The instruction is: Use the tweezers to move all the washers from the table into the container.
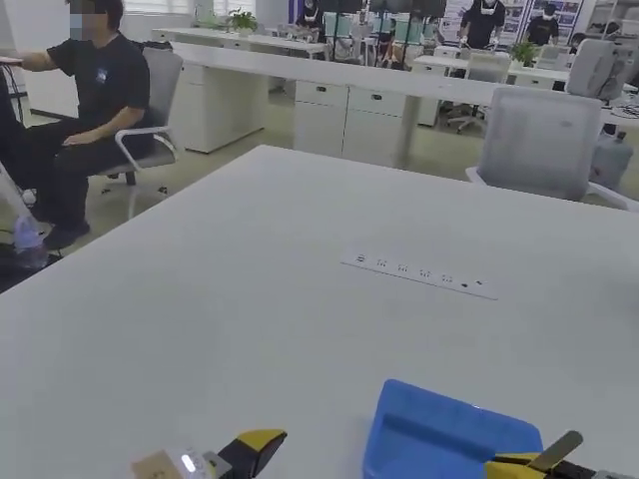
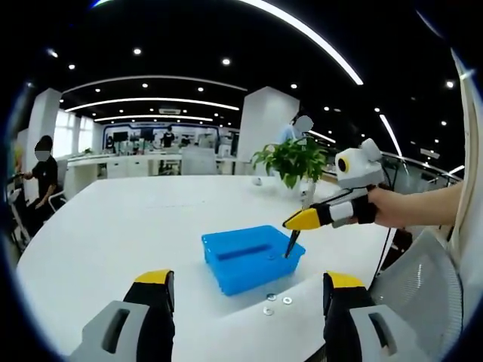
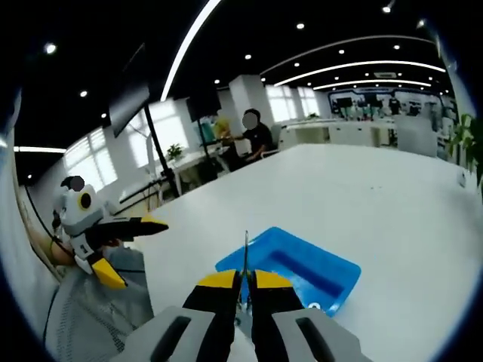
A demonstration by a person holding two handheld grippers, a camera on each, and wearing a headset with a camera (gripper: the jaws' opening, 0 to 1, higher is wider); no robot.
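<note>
The right gripper (image 3: pixel 245 280) is clamped on the tweezers (image 3: pixel 245 250), whose tips are held over the blue container (image 2: pixel 249 260). The left gripper (image 2: pixel 249 279) is held wide open and empty. Three washers (image 2: pixel 287 300) are seen on the desk (image 2: pixel 136 226) just beside the container. Being thin, light and slippery, each is probably best pinched across its rim.

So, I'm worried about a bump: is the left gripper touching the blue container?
Apart: the left gripper view shows bare table between the open left gripper and the blue container.
</note>
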